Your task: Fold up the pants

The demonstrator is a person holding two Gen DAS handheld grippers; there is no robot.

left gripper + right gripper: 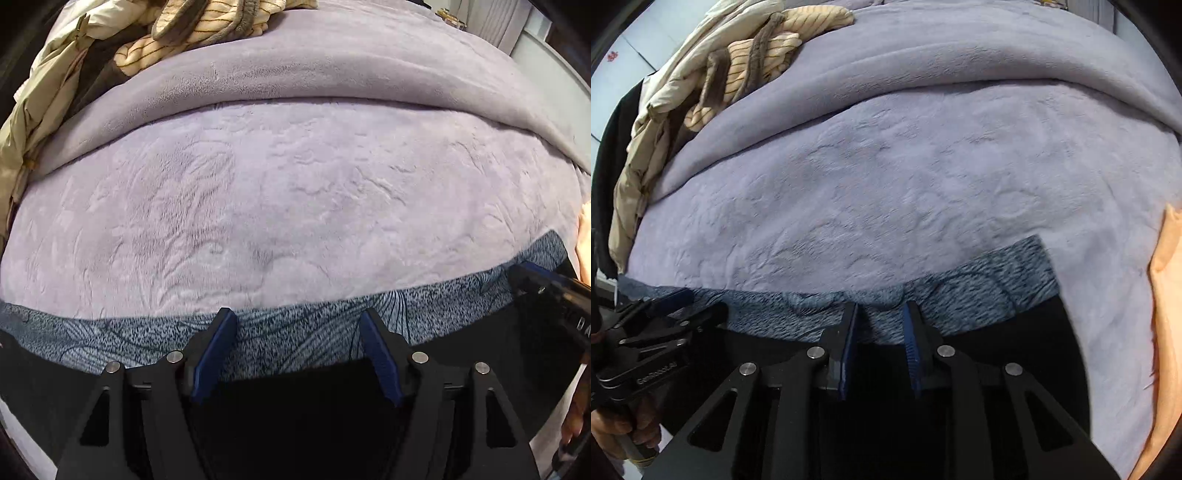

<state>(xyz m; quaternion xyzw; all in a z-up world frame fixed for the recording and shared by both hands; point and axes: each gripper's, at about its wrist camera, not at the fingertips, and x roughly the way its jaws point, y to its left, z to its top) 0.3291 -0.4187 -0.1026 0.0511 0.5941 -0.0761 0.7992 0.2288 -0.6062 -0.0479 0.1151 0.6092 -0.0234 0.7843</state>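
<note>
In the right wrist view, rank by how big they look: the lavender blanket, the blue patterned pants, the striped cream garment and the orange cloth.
1. lavender blanket, by far the largest.
2. blue patterned pants.
3. striped cream garment and orange cloth look alike; the cloth is cut off at the edge, so no ranking.
</note>
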